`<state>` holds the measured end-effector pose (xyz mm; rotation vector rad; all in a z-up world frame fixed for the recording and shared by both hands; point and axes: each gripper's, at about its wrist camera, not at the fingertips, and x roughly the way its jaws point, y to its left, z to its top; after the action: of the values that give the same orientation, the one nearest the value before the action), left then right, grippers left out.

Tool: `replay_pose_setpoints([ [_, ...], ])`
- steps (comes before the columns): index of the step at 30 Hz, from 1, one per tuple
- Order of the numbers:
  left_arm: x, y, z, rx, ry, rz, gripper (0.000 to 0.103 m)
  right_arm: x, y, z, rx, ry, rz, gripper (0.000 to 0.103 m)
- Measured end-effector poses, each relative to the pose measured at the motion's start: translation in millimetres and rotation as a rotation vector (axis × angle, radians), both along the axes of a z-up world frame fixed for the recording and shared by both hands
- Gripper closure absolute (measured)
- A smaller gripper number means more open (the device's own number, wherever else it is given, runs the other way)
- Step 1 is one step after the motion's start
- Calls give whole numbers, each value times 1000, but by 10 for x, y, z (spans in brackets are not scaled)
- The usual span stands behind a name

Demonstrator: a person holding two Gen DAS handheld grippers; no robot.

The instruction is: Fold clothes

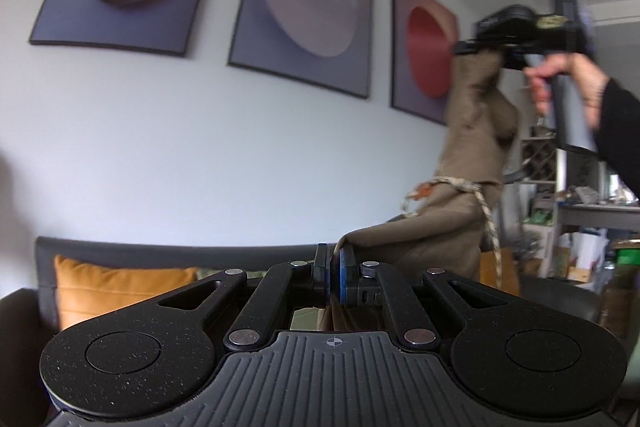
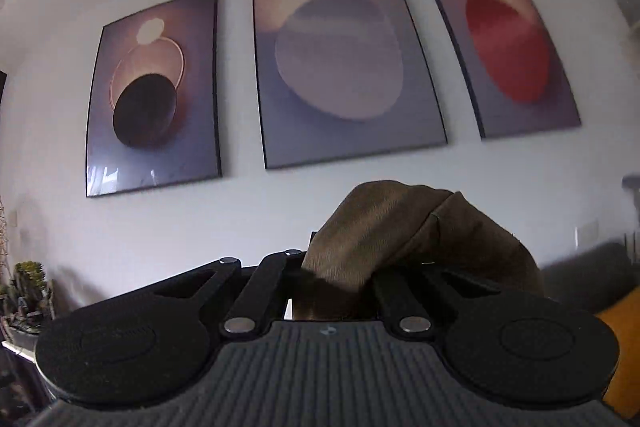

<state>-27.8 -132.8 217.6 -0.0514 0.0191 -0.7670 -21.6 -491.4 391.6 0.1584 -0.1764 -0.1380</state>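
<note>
So the grey sofa with its orange cushion is sitting low on the left, and there's lots of bare white wall opening up above it. The left gripper is pinching a corner of the brown garment, jaws fully closed on it. The three framed prints are hanging overhead. Right gripper is clamping the top edge, cloth dangling between both. Cluttered shelves are crowding the far right.

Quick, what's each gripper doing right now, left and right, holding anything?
Left gripper: shut on a fold of the brown garment.
Right gripper: shut on the same brown garment, bunched over its fingers and held up high.
</note>
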Motion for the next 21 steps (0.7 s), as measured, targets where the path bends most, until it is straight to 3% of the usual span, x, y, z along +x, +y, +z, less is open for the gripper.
replay_pose_setpoints([
  [4, 298, 112, -477, -4, 101, 36, 103, 440, 294, -196, -75, 92, -14, 100],
  [10, 938, 452, -1274, -13, 313, 156, 103, 1696, 895, -995, -177, 307, 64, 100],
  [15, 1613, 986, -1981, -42, 490, 327, 103, 2858, 1552, -1983, -206, 469, 195, 100],
  [19, 2217, 1486, -2589, -51, 649, 499, 103, 3642, 2068, -2842, -159, 589, 280, 95],
  [21, 2486, 1705, -2913, -39, 733, 581, 102, 3922, 2279, -3327, -126, 689, 325, 78],
])
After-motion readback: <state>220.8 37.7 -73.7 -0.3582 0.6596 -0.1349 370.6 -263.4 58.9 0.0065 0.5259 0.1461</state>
